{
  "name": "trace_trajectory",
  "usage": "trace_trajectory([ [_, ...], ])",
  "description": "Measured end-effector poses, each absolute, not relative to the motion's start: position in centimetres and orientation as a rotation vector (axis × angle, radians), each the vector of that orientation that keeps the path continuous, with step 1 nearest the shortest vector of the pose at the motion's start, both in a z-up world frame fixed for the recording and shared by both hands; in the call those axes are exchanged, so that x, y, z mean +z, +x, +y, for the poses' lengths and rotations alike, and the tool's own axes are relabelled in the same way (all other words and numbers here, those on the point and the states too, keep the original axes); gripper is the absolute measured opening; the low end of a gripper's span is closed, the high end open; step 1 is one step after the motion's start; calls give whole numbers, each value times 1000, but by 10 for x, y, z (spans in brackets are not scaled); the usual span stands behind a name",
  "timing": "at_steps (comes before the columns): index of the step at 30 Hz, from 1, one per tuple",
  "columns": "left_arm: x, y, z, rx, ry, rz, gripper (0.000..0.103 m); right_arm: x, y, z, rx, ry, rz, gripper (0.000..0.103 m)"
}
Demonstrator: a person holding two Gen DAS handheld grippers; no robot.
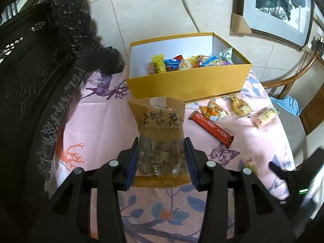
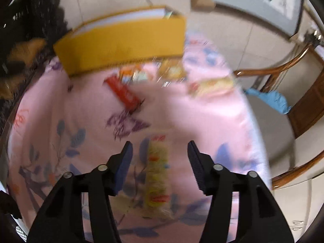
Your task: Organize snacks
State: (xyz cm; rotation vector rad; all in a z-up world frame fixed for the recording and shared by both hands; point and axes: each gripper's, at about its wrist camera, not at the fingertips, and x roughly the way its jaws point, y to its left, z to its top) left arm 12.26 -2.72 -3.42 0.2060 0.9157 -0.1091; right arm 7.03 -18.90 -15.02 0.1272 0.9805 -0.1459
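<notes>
My left gripper (image 1: 161,147) is shut on a brown paper snack bag (image 1: 161,125) with a clear window, held above the pink cloth in front of the yellow box (image 1: 188,85). Several wrapped snacks lie inside that box. On the cloth to the right lie a red bar (image 1: 211,128), an orange packet (image 1: 214,110), a yellow pastry packet (image 1: 240,105) and another yellow packet (image 1: 265,117). In the blurred right wrist view, my right gripper (image 2: 160,151) stands open over a yellow snack packet (image 2: 157,174) lying on the cloth, its pads apart from it. The yellow box (image 2: 121,42) and red bar (image 2: 123,93) sit farther back.
A dark carved wooden furniture piece (image 1: 40,81) borders the table on the left. A wooden chair (image 1: 293,77) with a blue cloth (image 1: 287,104) stands at the right. A framed picture (image 1: 279,6) leans on the tiled floor behind. The table edge (image 2: 255,133) curves close on the right.
</notes>
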Motion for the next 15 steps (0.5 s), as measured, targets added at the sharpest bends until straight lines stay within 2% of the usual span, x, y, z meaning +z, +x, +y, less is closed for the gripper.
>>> trace_trajectory([
  [3, -35, 123, -25, -109, 210, 918, 43, -178, 79, -181, -117, 128, 1009, 67],
  [4, -35, 122, -25, -108, 214, 921, 43, -184, 80, -176, -108, 109, 1025, 58],
  [5, -36, 122, -24, -106, 220, 926, 43, -183, 78, -166, -82, 46, 997, 39],
  [7, -37, 121, -23, -109, 222, 932, 43, -176, 78, -160, -32, 38, 1018, 29],
  [9, -36, 119, -22, -113, 219, 929, 43, -163, 77, -163, -33, 90, 1032, 29],
  [15, -23, 117, -19, -100, 213, 897, 43, -102, 64, -170, -48, 95, 895, 28],
])
